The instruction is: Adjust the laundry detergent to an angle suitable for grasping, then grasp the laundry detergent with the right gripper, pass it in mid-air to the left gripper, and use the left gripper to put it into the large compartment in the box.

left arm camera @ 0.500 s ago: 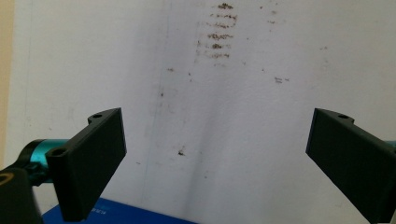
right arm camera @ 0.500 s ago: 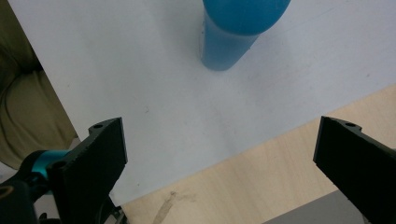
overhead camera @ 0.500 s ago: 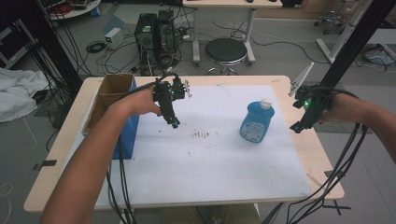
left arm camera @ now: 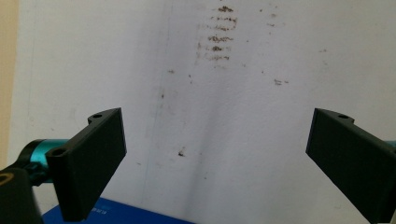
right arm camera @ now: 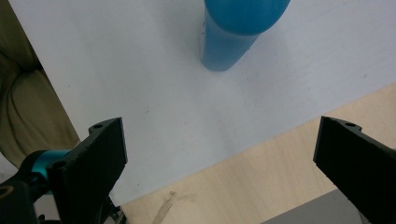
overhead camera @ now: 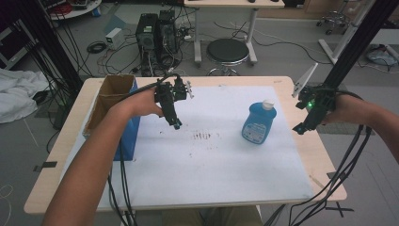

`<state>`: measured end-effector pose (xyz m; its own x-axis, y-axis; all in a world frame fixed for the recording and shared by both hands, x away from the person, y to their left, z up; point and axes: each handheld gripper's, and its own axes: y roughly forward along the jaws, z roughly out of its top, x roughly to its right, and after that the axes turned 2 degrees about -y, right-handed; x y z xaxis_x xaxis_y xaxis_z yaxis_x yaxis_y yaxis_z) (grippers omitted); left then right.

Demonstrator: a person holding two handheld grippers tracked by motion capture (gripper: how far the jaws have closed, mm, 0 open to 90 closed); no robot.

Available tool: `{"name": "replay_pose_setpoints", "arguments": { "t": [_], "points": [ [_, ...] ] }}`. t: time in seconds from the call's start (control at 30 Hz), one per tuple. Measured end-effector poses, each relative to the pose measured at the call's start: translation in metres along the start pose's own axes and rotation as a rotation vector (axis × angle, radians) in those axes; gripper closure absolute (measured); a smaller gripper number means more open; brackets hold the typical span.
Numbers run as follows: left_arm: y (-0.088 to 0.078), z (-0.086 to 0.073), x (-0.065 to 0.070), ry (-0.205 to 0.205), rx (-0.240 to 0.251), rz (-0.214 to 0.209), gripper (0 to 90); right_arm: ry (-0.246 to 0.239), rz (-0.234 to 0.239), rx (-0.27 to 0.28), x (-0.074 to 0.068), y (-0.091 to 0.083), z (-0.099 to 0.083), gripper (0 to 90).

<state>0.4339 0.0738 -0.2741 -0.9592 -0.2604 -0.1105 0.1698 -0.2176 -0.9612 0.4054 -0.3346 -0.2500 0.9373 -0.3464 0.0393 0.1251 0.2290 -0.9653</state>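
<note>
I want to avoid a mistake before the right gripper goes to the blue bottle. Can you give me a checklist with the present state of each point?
1. Right gripper jaws open, nothing between them: ok.
2. Left gripper jaws open and empty: ok.
3. Blue bottle upright on the white sheet: ok.
4. White cap fully closed: cannot tell.
5. Path from right gripper to bottle free of things: ok.
6. Left gripper apart from the bottle, near the cardboard box: ok.

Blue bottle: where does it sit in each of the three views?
High view: the blue bottle stands right of centre on the white mat.
Left gripper view: not in it; the stained mat lies ahead.
Right gripper view: top centre, upper part cut off.
Shared landmark: the white mat.
</note>
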Motion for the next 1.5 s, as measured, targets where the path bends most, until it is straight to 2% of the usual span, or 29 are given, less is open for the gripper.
{"name": "replay_pose_setpoints", "arguments": {
  "t": [0.87, 1.1, 1.3, 1.33, 1.47, 1.5],
  "points": [
    [-0.002, -0.004, 0.007, -0.016, 0.009, 0.012, 4.9, 0.002, -0.023, 0.007, -0.004, 0.000, -0.004, 1.7],
    [-0.002, -0.006, 0.009, -0.010, 0.010, 0.009, 4.9, 0.026, -0.027, 0.023, -0.007, 0.004, -0.009, 1.7],
    [-0.001, -0.006, 0.009, -0.004, 0.013, 0.008, 4.9, 0.059, -0.024, 0.060, -0.007, 0.007, -0.011, 1.7],
    [-0.001, -0.006, 0.009, 0.002, 0.011, 0.007, 4.9, 0.072, -0.021, 0.086, -0.007, 0.009, -0.013, 1.7],
    [-0.001, -0.005, 0.009, 0.005, 0.016, 0.008, 4.9, 0.092, -0.020, 0.123, -0.006, 0.014, -0.016, 1.7],
    [0.000, -0.005, 0.008, 0.004, 0.018, 0.007, 4.9, 0.104, -0.020, 0.154, -0.006, 0.018, -0.018, 1.7]
  ]
}}
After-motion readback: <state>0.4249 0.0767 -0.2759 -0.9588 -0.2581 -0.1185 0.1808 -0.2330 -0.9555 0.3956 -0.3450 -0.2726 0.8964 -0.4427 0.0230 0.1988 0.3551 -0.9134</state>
